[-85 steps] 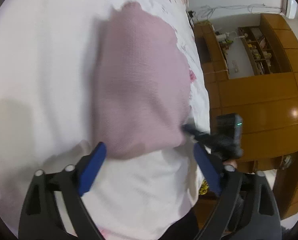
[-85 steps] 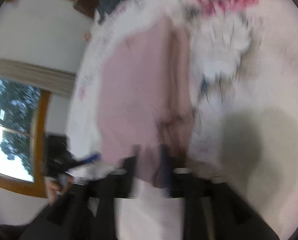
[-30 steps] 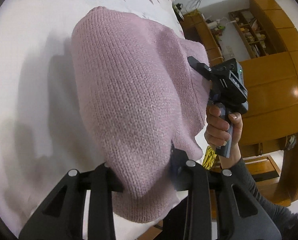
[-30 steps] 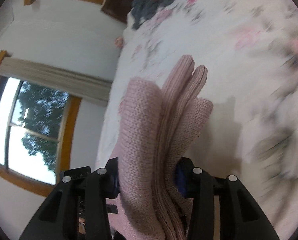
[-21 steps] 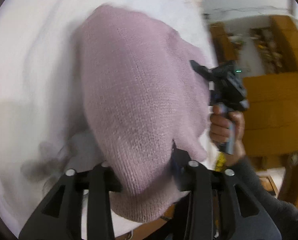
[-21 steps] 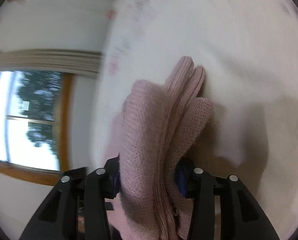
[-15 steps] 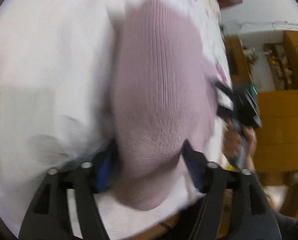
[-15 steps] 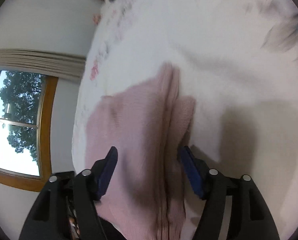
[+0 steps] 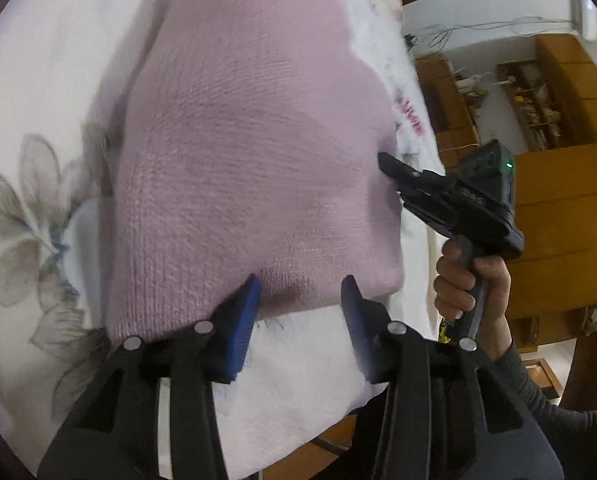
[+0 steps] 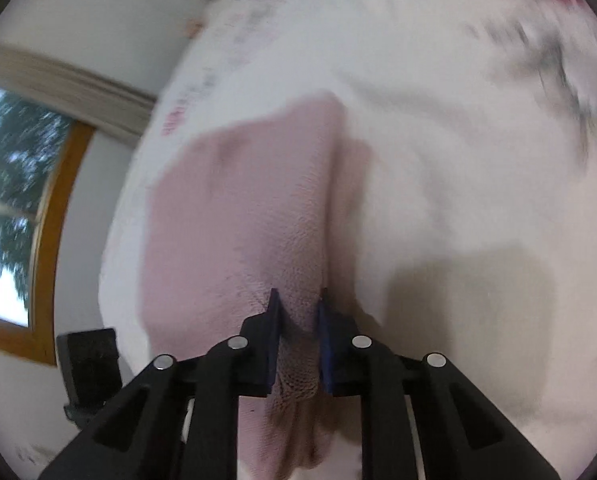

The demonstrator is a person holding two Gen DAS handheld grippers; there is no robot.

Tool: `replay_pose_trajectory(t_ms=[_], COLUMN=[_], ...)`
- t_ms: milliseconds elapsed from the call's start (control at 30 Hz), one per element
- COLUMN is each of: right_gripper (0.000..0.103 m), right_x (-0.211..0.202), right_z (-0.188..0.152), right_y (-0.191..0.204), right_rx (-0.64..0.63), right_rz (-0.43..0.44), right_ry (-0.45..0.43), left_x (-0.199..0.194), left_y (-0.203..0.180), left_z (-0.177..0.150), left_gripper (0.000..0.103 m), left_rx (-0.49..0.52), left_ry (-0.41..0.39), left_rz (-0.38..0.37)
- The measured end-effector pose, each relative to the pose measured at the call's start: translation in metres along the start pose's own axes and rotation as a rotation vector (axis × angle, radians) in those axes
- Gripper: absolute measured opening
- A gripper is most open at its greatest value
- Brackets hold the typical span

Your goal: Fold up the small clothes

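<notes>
The right gripper (image 10: 298, 312) is pinching the near edge of a folded pink knit sweater (image 10: 238, 216) lying on a white floral bedspread (image 10: 438, 140) beside a window (image 10: 6, 200).

Both wrist views look closely down at the pink knit garment (image 9: 254, 148) from opposite edges, sharing it.

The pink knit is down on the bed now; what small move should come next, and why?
Probably open the right gripper. It is pinching the pink knit's edge, while the left gripper is open and the garment lies flat on the bedspread.
</notes>
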State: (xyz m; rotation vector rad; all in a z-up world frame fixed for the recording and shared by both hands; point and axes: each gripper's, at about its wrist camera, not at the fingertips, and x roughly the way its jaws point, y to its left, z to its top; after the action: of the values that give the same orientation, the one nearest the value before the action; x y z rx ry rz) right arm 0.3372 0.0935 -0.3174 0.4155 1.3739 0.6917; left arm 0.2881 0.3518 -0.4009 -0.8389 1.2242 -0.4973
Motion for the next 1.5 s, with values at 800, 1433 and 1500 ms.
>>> replay_pose_trajectory(t_ms=[800,1433,1500], right_gripper=[0.029,0.005,0.005], right_x=[-0.029,-0.009,-0.016], right_z=[0.056,-0.015,-0.018], right_y=[-0.005,0.018,0.019], right_rx=[-0.039,-0.188,-0.177], right_rz=[0.02,-0.051,-0.062], right_ry=[-0.162,0.035,0.023], left_x=[-0.071,-0.049,-0.063], left_y=[-0.008,0.003,0.0], left_z=[0.137,0.084,0.08], left_gripper=[0.034,0.001,0.0], left_rx=[0.004,0.09,0.069], left_ry=[-0.224,-0.077,-0.109], left_rz=[-0.141,0.14,0.128])
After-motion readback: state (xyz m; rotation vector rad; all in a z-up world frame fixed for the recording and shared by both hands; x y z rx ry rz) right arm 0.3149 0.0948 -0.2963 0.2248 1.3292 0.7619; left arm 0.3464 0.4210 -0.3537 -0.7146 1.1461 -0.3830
